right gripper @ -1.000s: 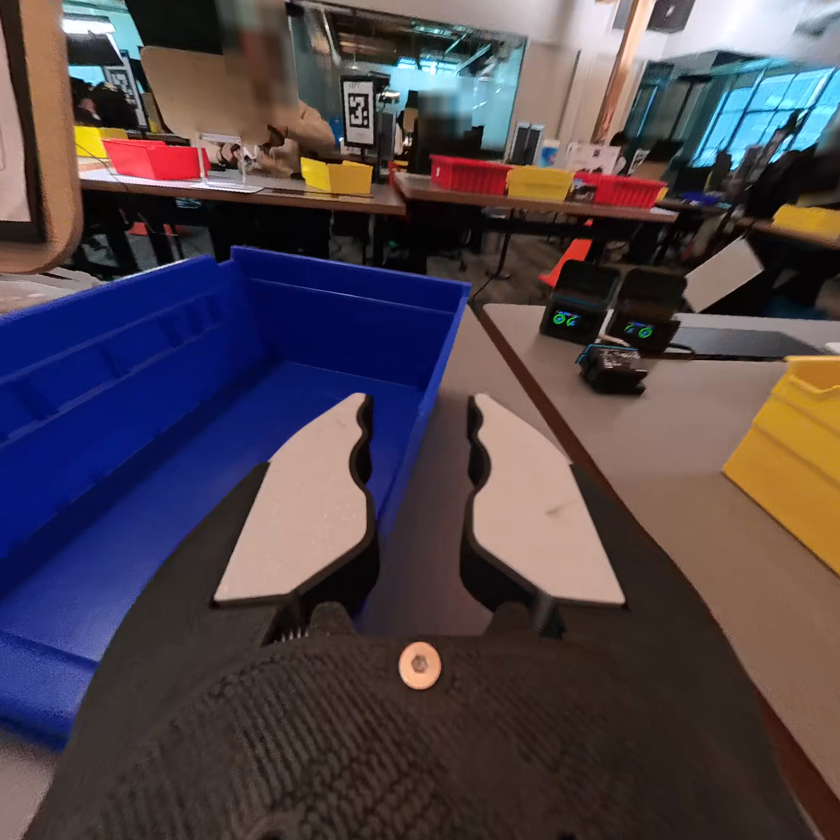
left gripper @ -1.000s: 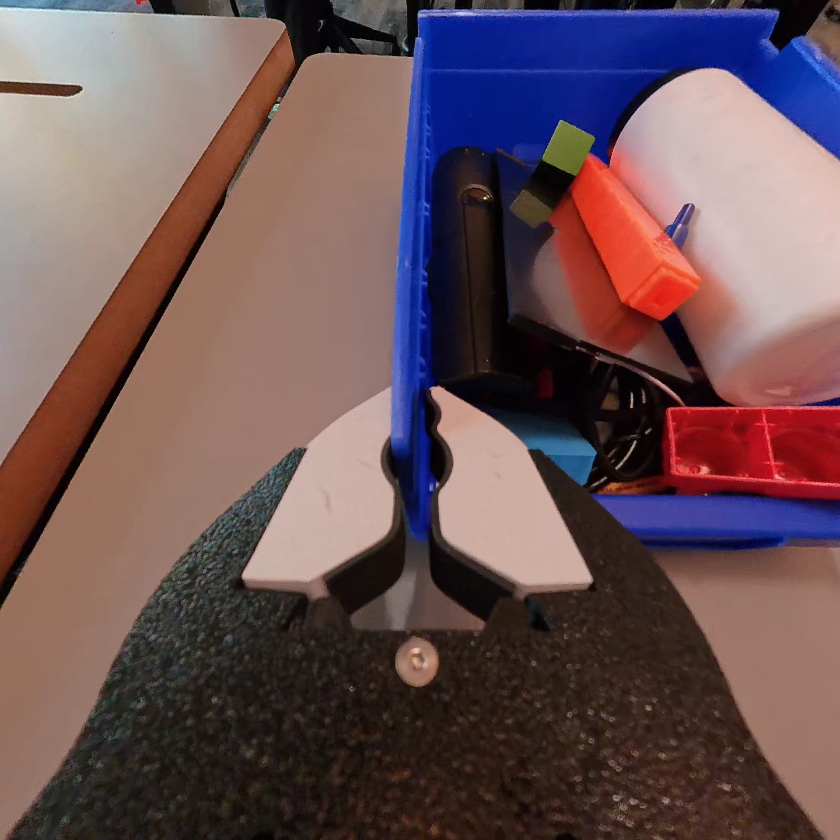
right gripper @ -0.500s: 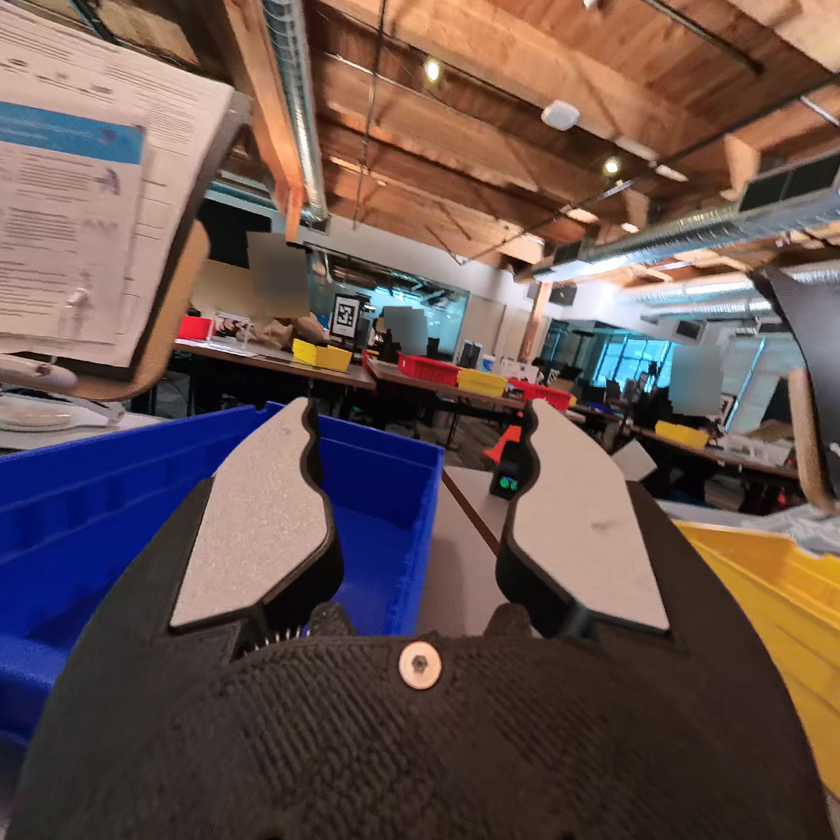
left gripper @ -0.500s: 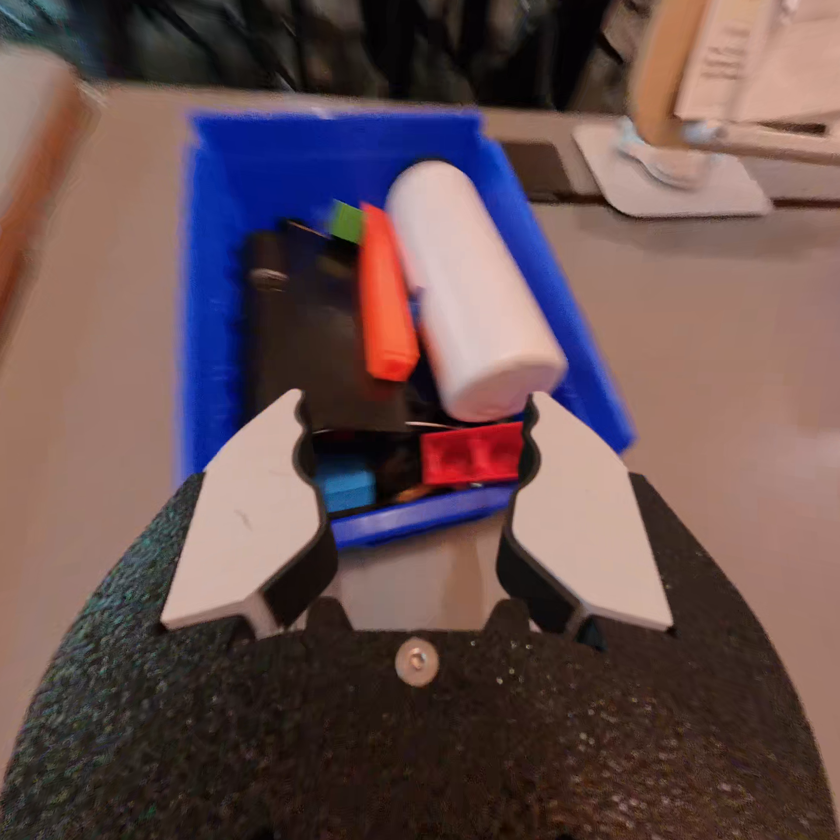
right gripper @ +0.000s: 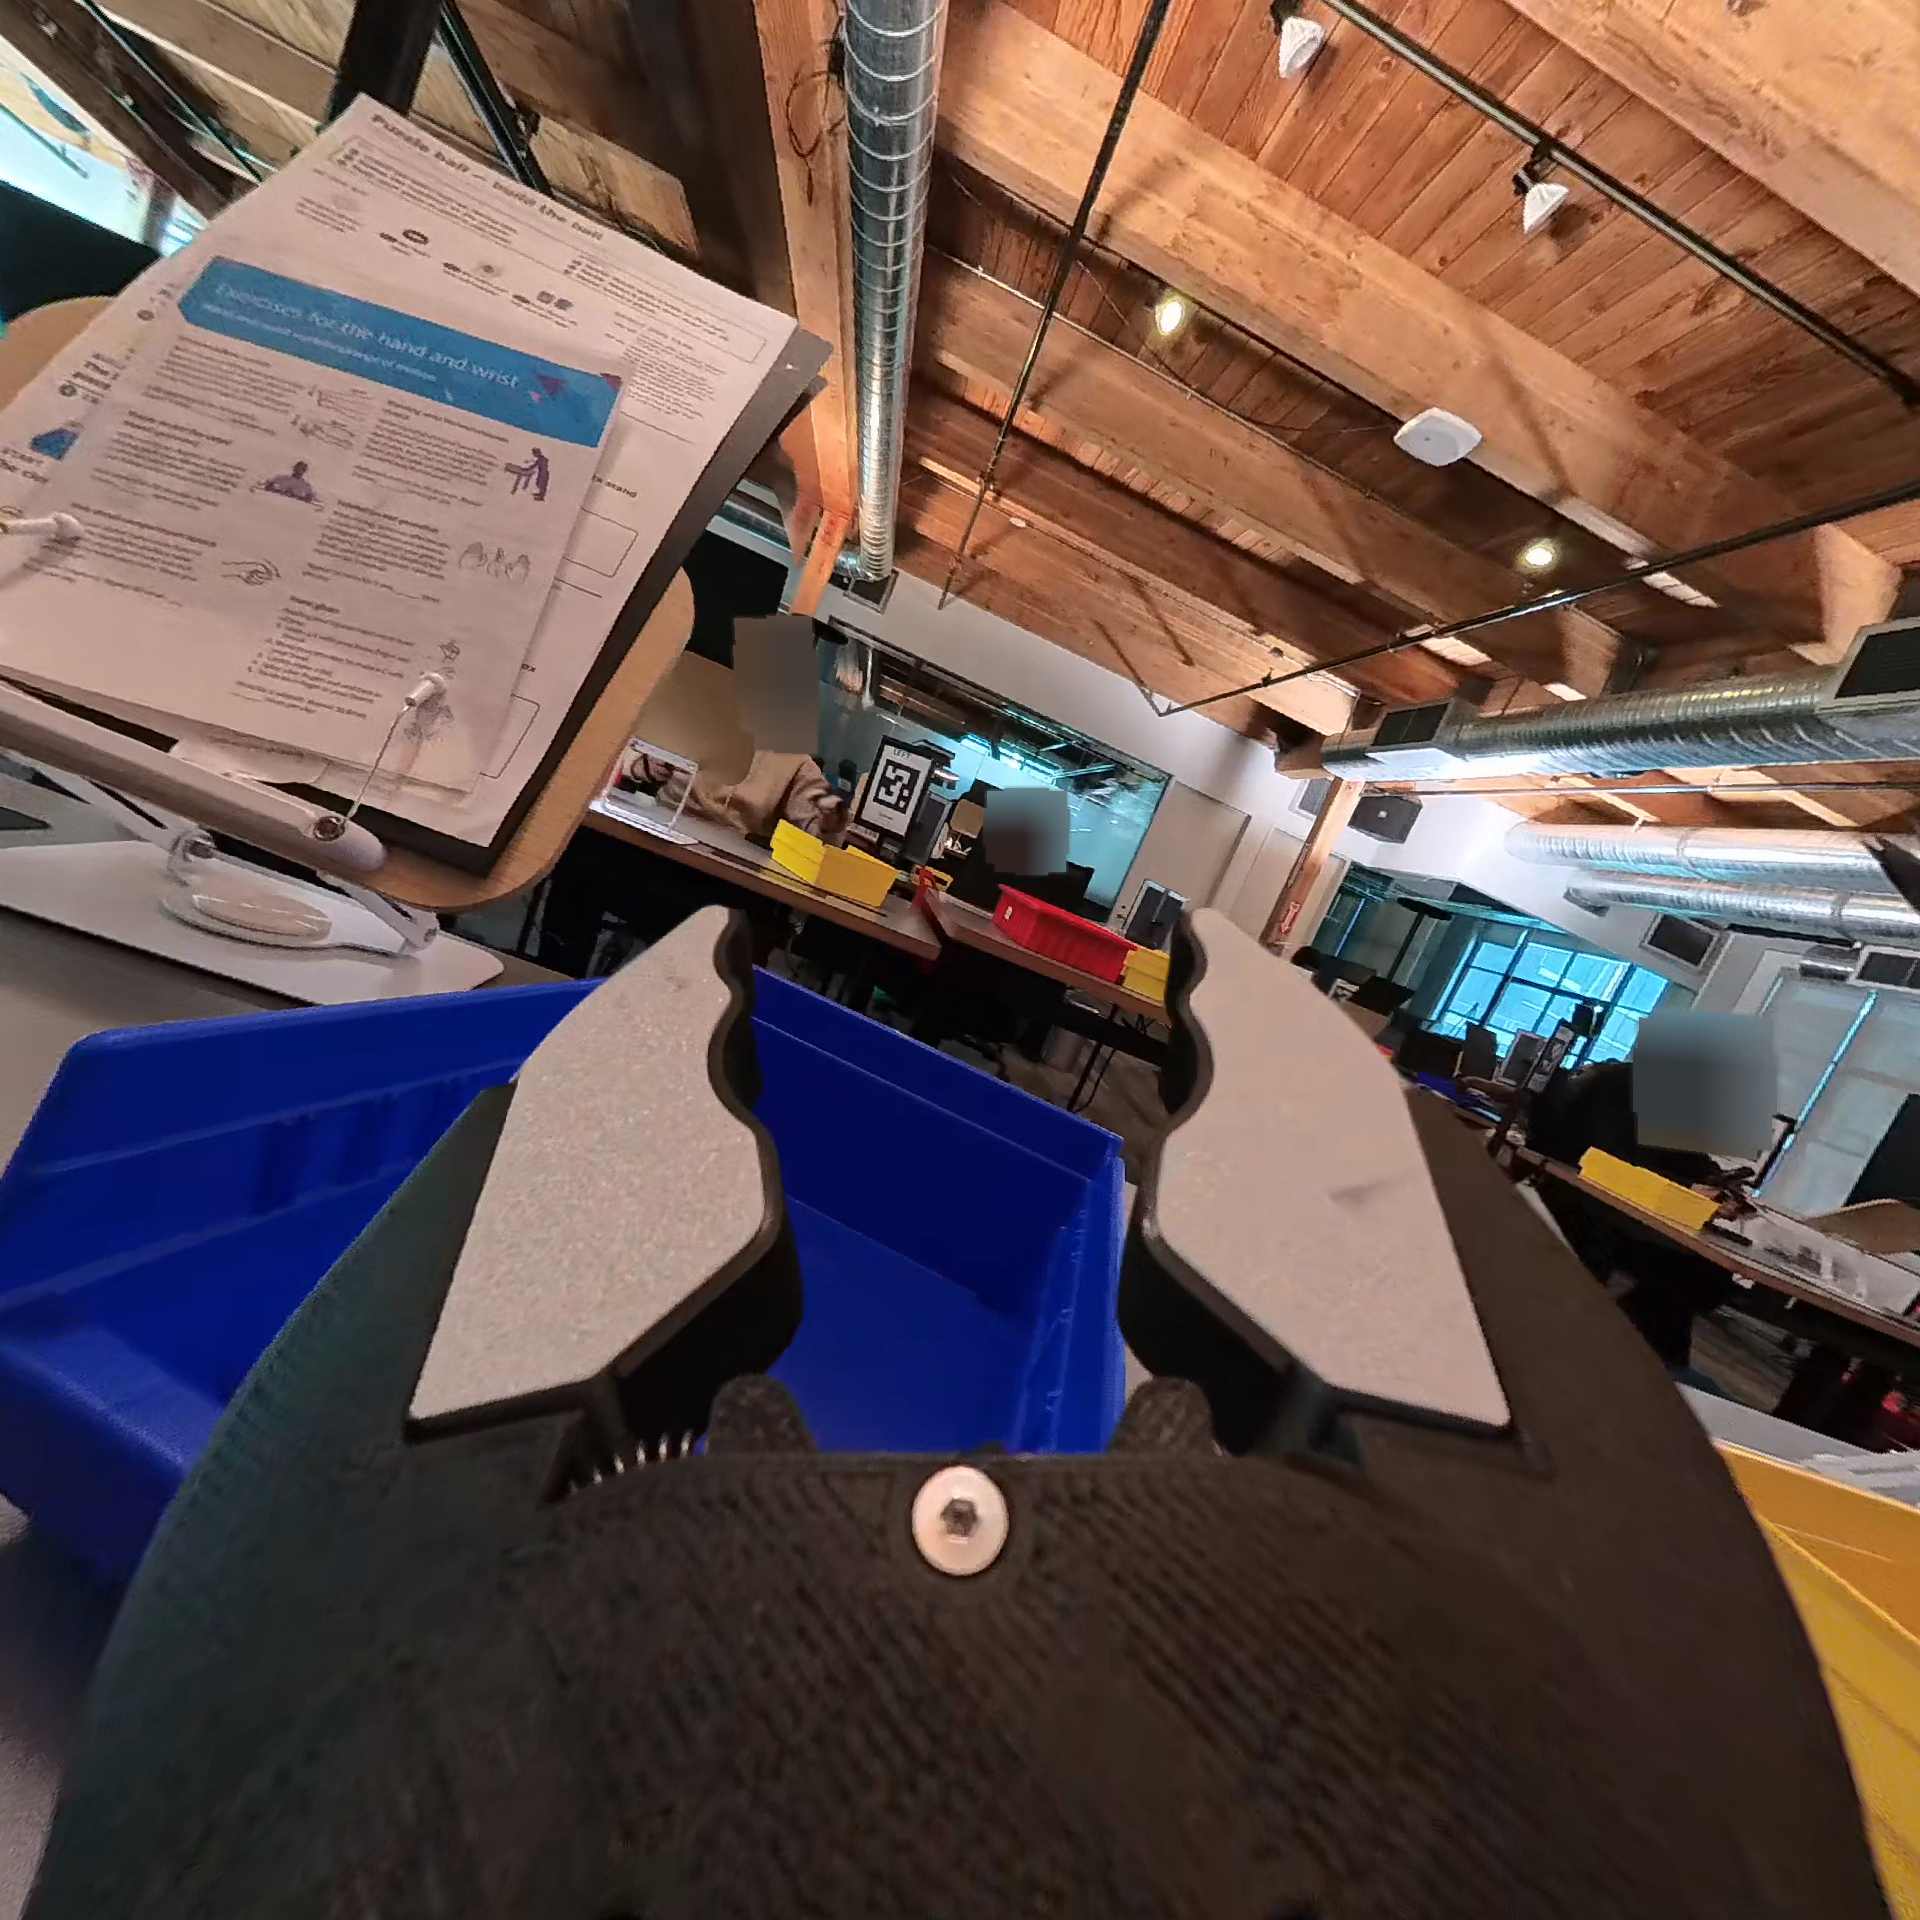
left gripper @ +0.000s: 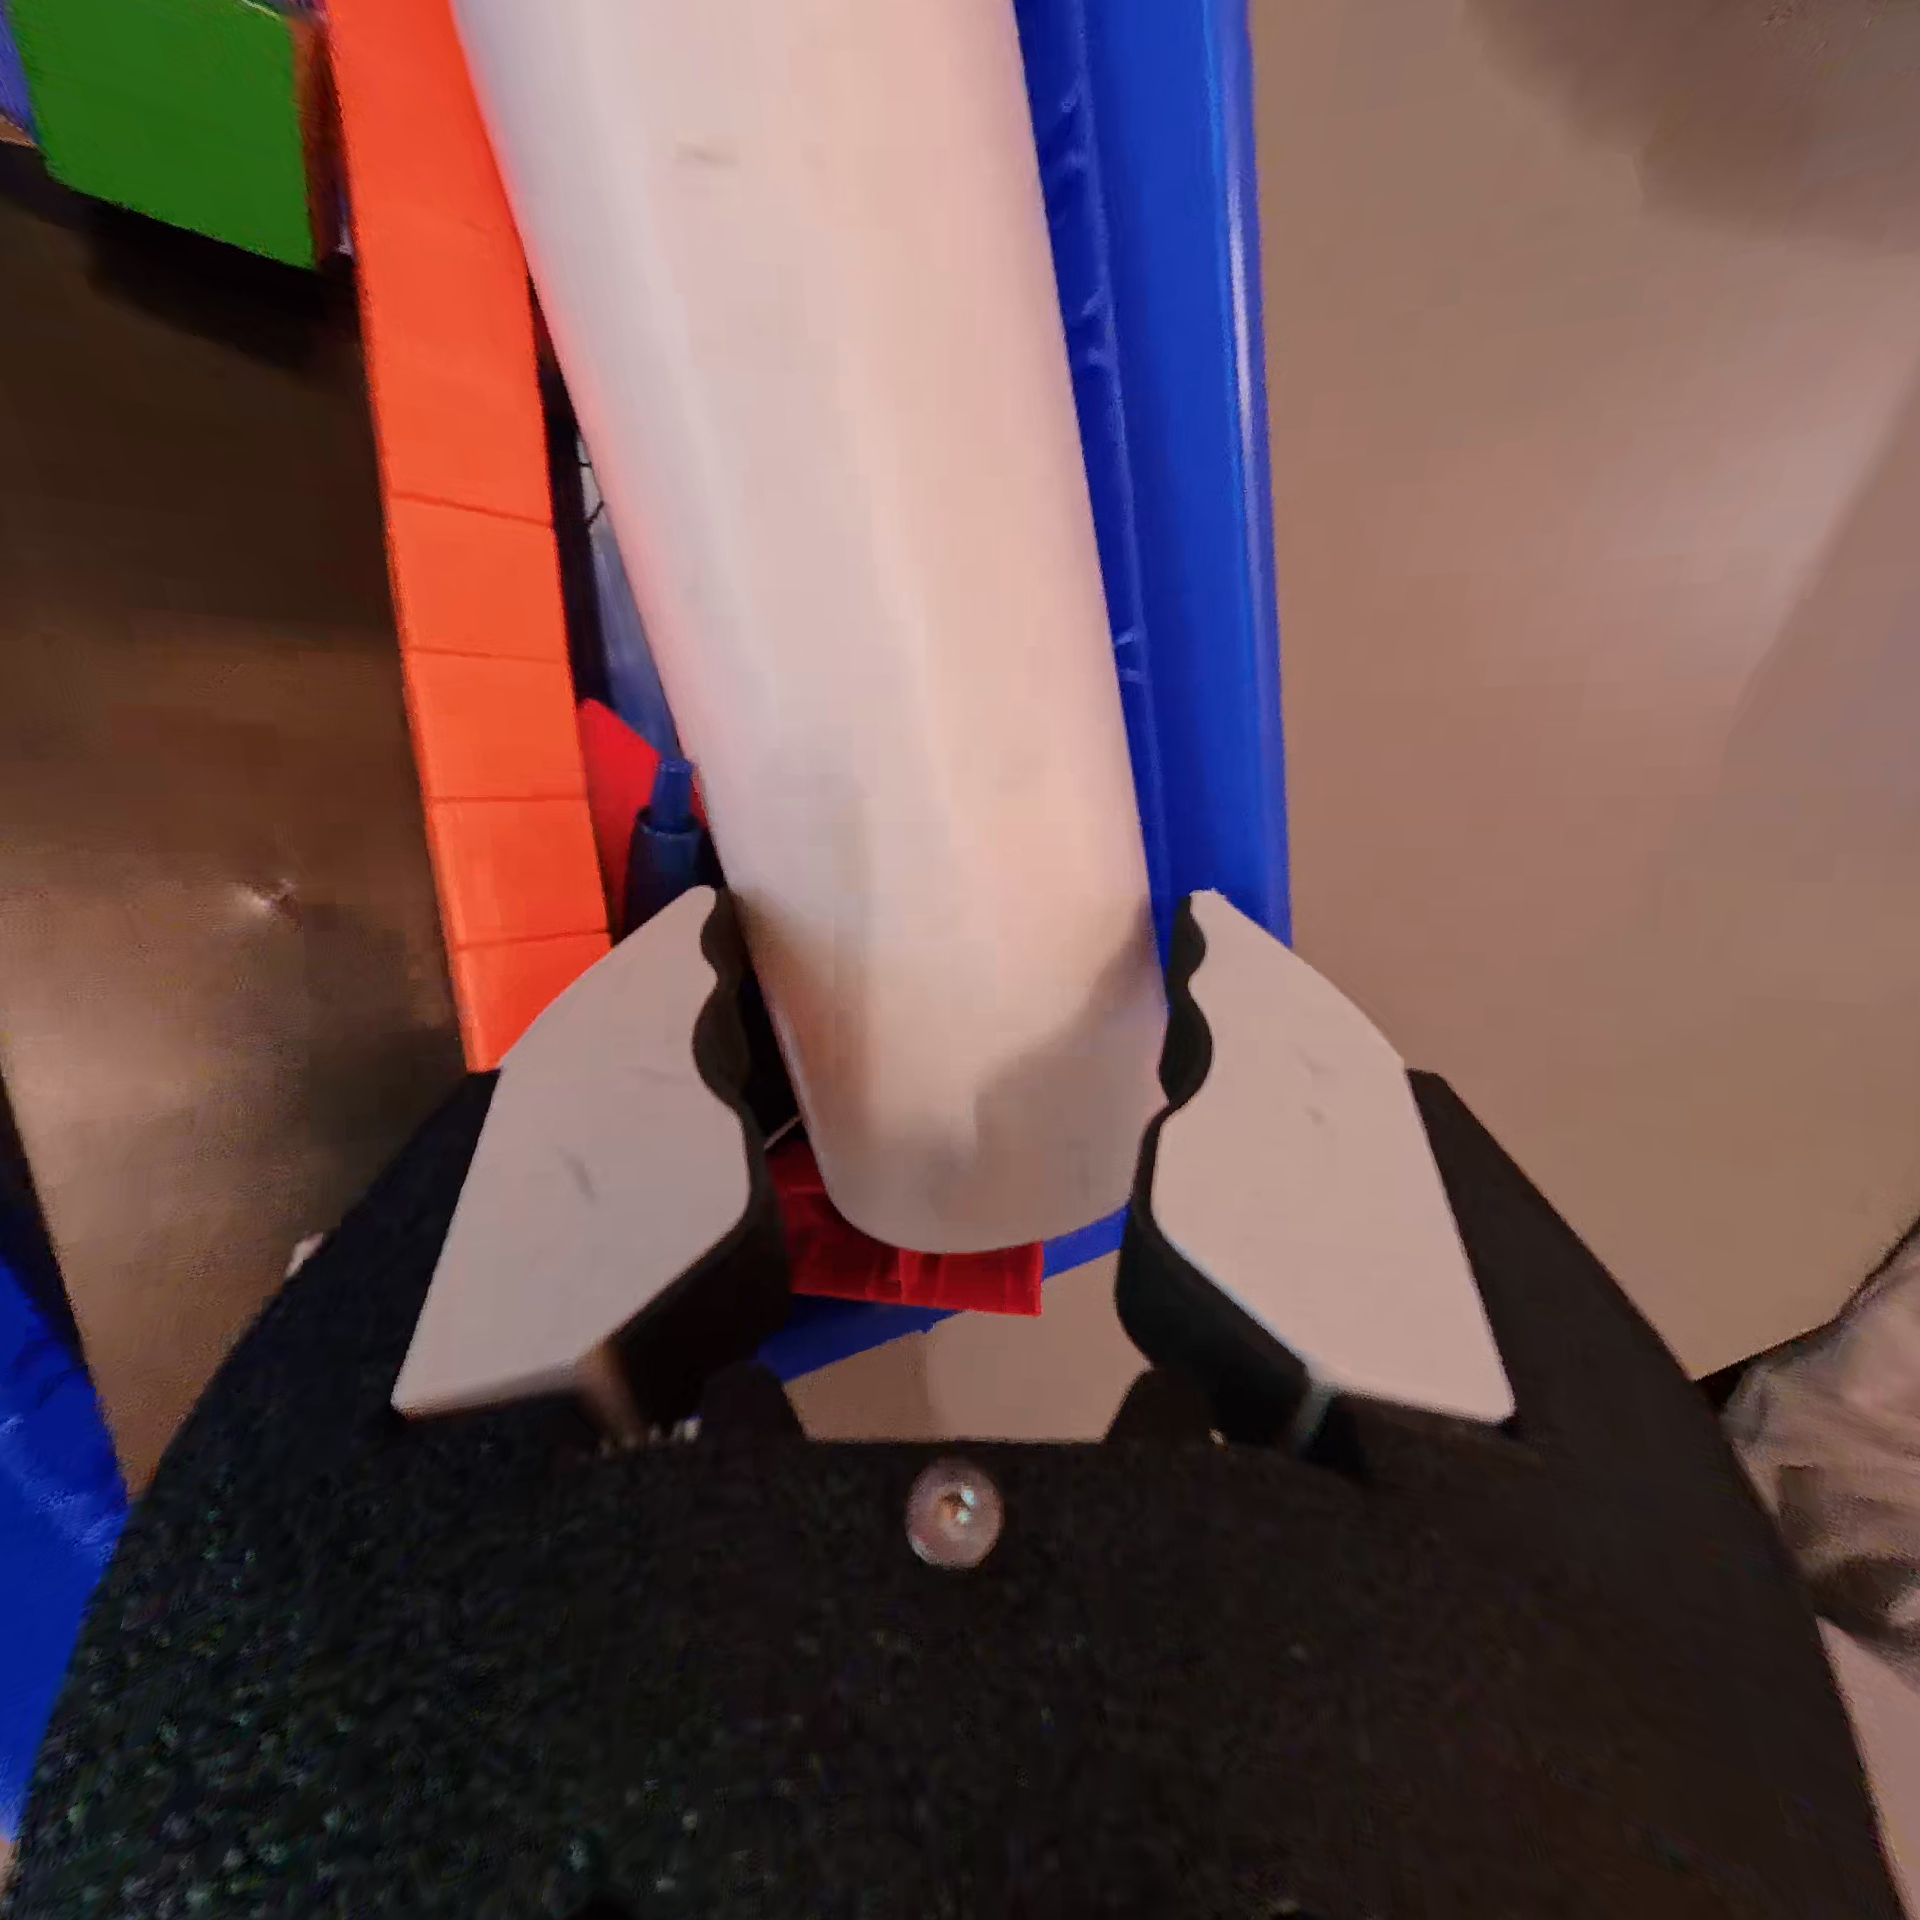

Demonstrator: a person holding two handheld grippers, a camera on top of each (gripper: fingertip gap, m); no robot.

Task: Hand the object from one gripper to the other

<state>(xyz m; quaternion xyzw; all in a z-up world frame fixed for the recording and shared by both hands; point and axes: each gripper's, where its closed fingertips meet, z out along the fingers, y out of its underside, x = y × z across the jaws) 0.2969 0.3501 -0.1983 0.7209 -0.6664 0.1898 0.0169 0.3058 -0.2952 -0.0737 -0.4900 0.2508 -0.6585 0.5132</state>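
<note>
My left gripper (left gripper: 951, 914) is open, its fingers on either side of the near end of a white cylinder (left gripper: 831, 520). The cylinder lies along the right wall of a blue bin (left gripper: 1195, 520). I cannot tell whether the pads touch it. An orange block (left gripper: 457, 520), a green block (left gripper: 166, 114), a blue pen (left gripper: 665, 821) and a red tray (left gripper: 914, 1273) lie around the cylinder. My right gripper (right gripper: 958, 925) is open and empty. It is tilted upward over the near side of a second, empty blue bin (right gripper: 260, 1143).
A yellow bin (right gripper: 1849, 1558) stands at the right gripper's right. A stand holding printed sheets (right gripper: 364, 468) rises behind the empty bin at the left. The tan table top (left gripper: 1558, 727) lies to the right of the full bin. People sit at far tables. About 65 centimeters separates my left fingertips from my right. The green block (left gripper: 166, 114) lies around 11 centimeters away from my left fingertips.
My left gripper let go of the bin's wall, opened and moved in over the bin until the white cylinder's end sat between its fingers. My right gripper opened wider and tilted upward.
</note>
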